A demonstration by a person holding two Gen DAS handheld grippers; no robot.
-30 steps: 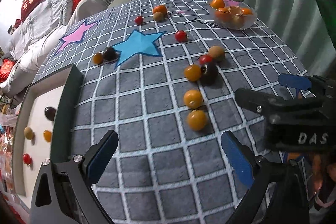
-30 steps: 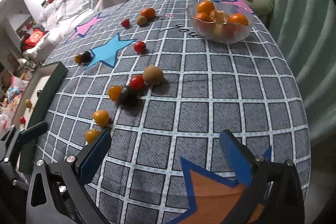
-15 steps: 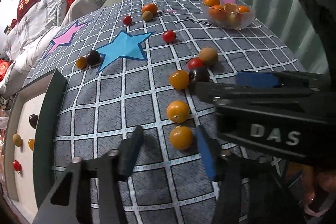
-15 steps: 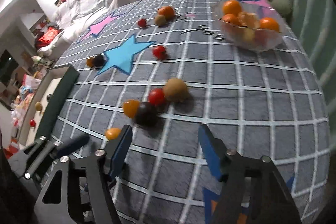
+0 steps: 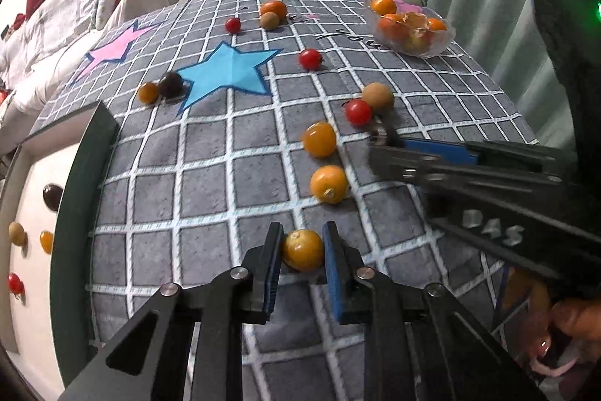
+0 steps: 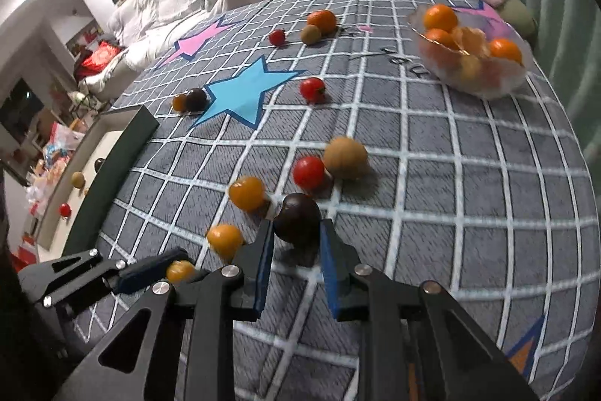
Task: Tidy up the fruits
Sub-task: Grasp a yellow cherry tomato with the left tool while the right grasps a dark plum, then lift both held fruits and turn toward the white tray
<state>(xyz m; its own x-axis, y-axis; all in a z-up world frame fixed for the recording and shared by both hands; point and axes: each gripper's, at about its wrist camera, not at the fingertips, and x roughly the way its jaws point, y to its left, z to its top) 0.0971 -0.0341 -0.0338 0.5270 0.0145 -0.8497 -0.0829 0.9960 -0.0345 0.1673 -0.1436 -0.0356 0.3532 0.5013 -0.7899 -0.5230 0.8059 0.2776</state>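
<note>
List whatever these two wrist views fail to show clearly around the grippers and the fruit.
- Dark round fruit: in the left wrist view the right gripper hides it entirely.
- Small orange fruit in the left gripper: in the right wrist view only a blurred sliver shows, behind that gripper's finger.
- Clear glass bowl: motion-blurred in the right wrist view; its contents cannot be counted.
- Dark-rimmed white tray: cut off by the left edge in both views.

Your right gripper (image 5: 390, 141) hides the dark fruit in the left view. The bowl (image 6: 488, 81) of oranges looks blurry, so you cannot count them. The tray (image 5: 33, 194) runs off the left edge. Your hand (image 5: 571, 322) is cut off too.
</note>
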